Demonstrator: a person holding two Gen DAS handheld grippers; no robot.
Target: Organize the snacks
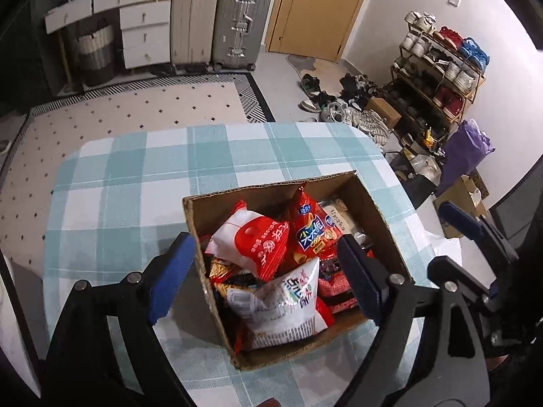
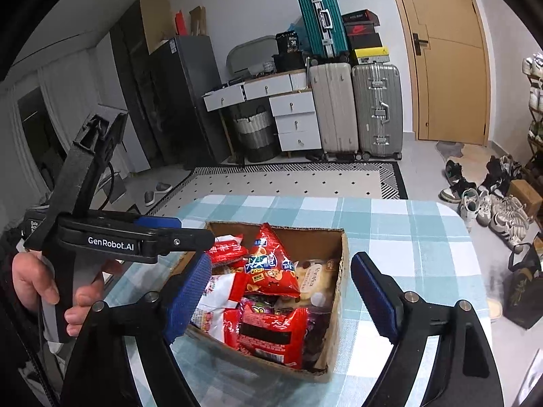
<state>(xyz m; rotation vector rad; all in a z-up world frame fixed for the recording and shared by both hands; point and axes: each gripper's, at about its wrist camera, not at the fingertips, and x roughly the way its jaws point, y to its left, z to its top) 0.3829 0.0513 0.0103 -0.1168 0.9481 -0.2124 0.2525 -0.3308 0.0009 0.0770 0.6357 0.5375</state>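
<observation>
A cardboard box [image 1: 271,188] full of snack bags stands on the plaid table [image 1: 135,169]. On top lie a red-and-white bag [image 1: 251,237], a red chips bag [image 1: 314,230] and a white bag [image 1: 285,305]. My left gripper [image 1: 268,268] is open and empty, hovering over the box's near side. In the right wrist view the box [image 2: 341,271] shows the red chips bag [image 2: 271,264] and a red noodle pack [image 2: 271,332]. My right gripper [image 2: 281,295] is open and empty above the box. The left gripper [image 2: 163,227] shows at the left, held by a hand.
The table's far half [image 2: 407,224] holds only the plaid cloth. Beyond it are a dotted rug [image 1: 135,108], suitcases [image 1: 220,17], white drawers [image 1: 142,30], a door [image 2: 448,51] and a shoe rack with shoes on the floor [image 1: 434,78].
</observation>
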